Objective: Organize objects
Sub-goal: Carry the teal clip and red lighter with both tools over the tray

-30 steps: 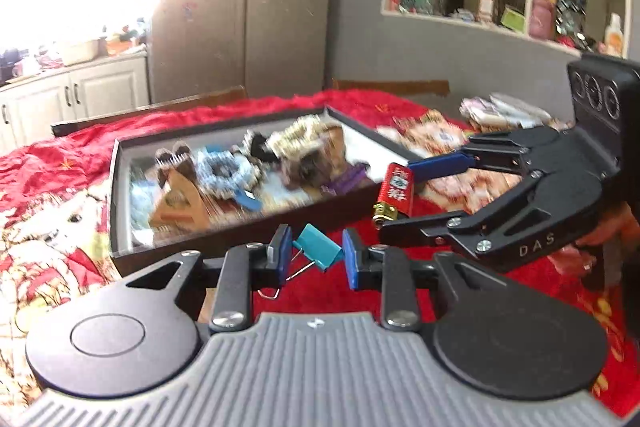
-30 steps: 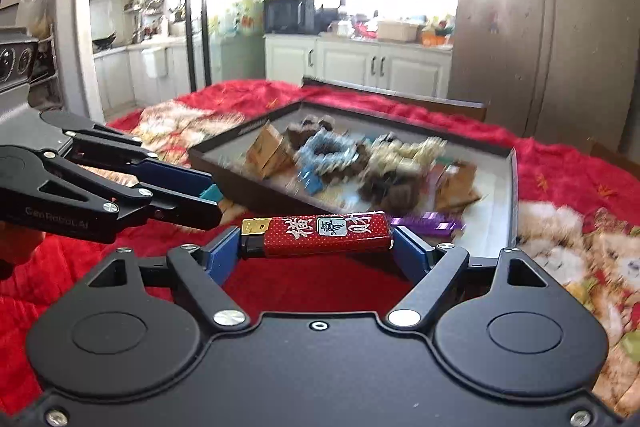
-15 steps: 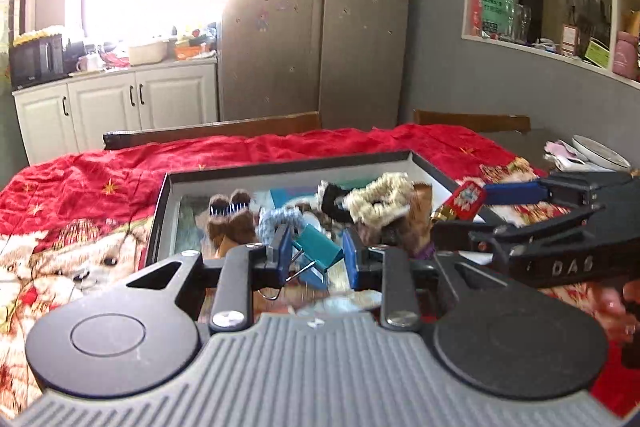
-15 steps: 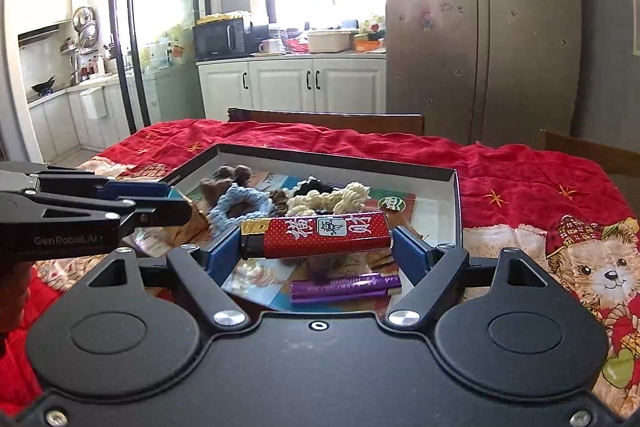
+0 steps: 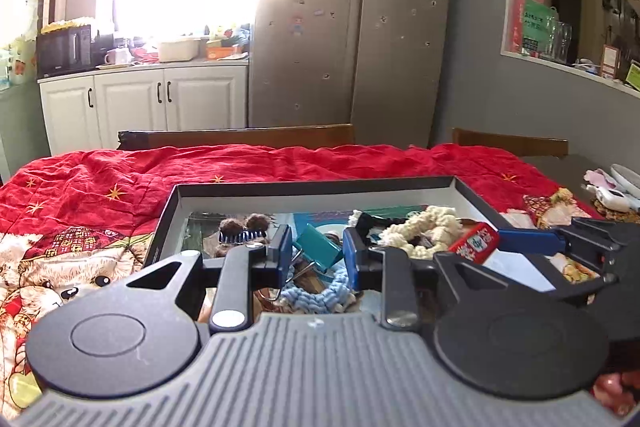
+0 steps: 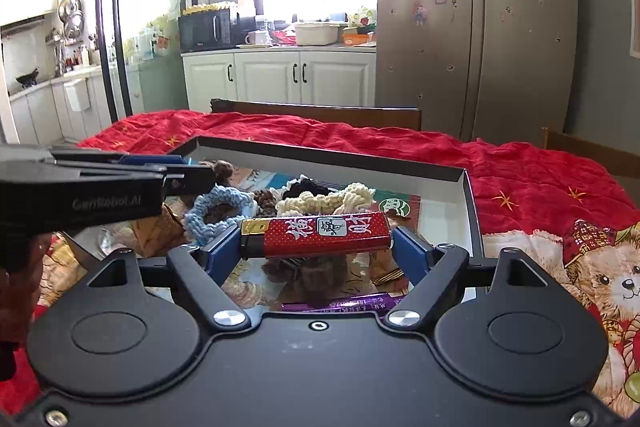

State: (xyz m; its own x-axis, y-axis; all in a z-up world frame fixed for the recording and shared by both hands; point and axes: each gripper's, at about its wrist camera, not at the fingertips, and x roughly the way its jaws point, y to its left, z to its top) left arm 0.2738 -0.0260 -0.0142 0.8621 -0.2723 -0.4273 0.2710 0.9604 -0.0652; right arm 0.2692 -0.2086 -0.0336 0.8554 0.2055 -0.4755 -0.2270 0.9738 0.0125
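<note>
Both grippers hang over a shallow black tray [image 6: 466,183] that sits on a red quilt [image 6: 520,163] printed with teddy bears. The left gripper [image 5: 316,257] is clamped on a teal binder clip [image 5: 320,251], its 2 blue pads pressing the clip's sides while the wire handles trail down toward the camera; the clip is held in the air above a light-blue crocheted ring [image 5: 316,289] lying in the tray. The right gripper [image 6: 316,247] grips a red lighter [image 6: 324,233] by its 2 ends — jaws set wide, the lighter crosswise and level between the pads, its gold cap toward the left of the view. It, too, is above the tray's contents, over a brown knitted piece [image 6: 304,273] and just beyond a purple pen-like stick [image 6: 344,305] lying at the tray's near edge. A cream braided hair tie [image 6: 328,201] and a dark one lie further back in the tray. From the left wrist view the right gripper comes in from the right, the lighter [image 5: 474,241] at its tip.
</note>
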